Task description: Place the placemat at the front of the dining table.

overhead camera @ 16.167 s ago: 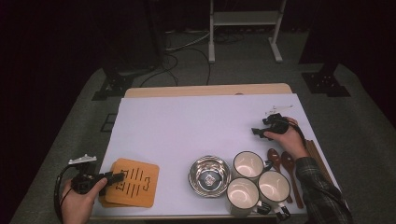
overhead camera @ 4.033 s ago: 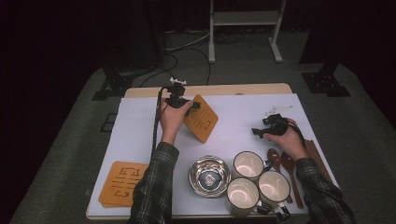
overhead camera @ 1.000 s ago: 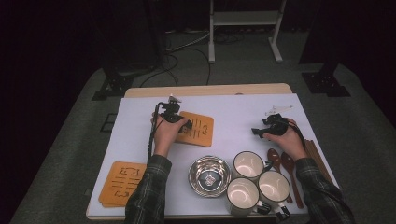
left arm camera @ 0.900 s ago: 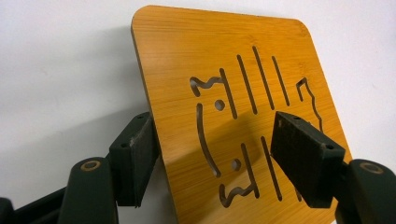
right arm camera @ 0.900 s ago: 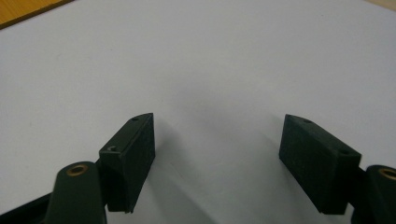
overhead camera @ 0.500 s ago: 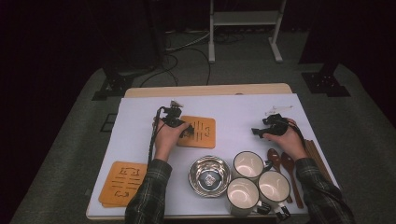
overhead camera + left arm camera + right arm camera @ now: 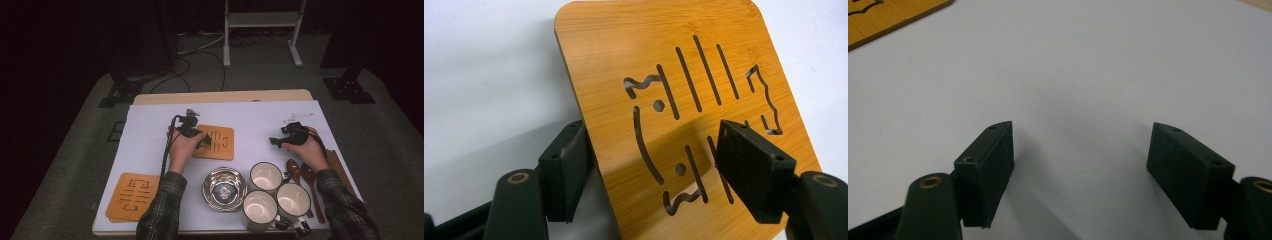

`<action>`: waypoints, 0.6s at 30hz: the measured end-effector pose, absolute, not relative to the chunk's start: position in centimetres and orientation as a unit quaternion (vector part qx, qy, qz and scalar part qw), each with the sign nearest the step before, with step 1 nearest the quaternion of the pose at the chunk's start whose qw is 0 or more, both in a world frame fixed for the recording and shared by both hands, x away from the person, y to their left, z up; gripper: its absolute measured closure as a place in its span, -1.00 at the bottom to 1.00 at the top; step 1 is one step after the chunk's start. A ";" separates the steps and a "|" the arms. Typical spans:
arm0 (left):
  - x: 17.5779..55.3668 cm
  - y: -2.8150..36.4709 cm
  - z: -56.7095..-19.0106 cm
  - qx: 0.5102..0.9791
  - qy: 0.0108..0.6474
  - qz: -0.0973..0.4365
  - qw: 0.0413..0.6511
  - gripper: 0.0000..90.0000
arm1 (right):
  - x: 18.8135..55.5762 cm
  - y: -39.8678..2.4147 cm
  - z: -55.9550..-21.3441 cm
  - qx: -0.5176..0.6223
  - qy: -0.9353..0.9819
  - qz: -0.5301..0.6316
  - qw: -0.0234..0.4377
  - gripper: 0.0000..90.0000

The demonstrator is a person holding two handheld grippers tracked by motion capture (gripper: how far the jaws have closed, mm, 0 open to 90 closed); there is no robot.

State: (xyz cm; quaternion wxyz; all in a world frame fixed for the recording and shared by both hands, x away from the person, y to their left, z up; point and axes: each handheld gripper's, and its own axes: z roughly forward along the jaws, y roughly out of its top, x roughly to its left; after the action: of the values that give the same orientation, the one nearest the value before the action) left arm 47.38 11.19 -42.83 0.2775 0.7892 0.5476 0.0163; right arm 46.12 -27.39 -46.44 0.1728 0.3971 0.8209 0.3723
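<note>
A bamboo trivet [image 7: 221, 142] with cut-out slots lies flat on the white table cover, left of centre. My left gripper [image 7: 201, 139] is at its left edge, open. In the left gripper view the trivet [image 7: 684, 65] runs between the jaws: one pad [image 7: 566, 167] sits against its edge and the other pad [image 7: 751, 170] hovers over its top face and casts a shadow there. My right gripper [image 7: 276, 141] rests at the right of the table, held by a hand. In its own view the right gripper [image 7: 1083, 145] is open over bare cover.
A stack of similar trivets [image 7: 132, 196] lies at the near left corner. A steel bowl [image 7: 224, 188] and three white mugs [image 7: 266, 176] stand along the near edge. Wooden spoons [image 7: 306, 181] and brown sticks [image 7: 341, 169] lie at the right edge.
The trivet has gone from slightly tilted to flat on the cover, and the left hand has drawn a little toward the near side. The right hand has kept still.
</note>
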 end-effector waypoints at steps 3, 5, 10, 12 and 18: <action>47.4 11.2 -42.8 0.789 0.548 0.017 0.277 -0.34 | 46.1 -27.4 -46.4 0.397 0.821 0.372 0.173 -0.44; 47.3 11.2 -42.8 0.789 0.548 0.015 0.277 -0.33 | 46.1 -27.4 -46.4 0.397 0.821 0.372 0.173 -0.44; 47.2 11.2 -42.7 0.792 0.547 0.013 0.269 -0.34 | 46.1 -27.4 -46.4 0.397 0.821 0.372 0.173 -0.44; 47.2 11.3 -42.7 0.792 0.548 0.015 0.267 -0.34 | 46.1 -27.4 -46.4 0.397 0.821 0.372 0.173 -0.44; 47.2 11.5 -42.6 0.792 0.548 0.019 0.267 -0.34 | 46.1 -27.4 -46.4 0.397 0.821 0.372 0.173 -0.44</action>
State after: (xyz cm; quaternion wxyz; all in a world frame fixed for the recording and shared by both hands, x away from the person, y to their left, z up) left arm 47.17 11.49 -42.63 0.2671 0.7921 0.5484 0.0190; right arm 46.12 -27.40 -46.44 0.1729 0.3969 0.8210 0.3723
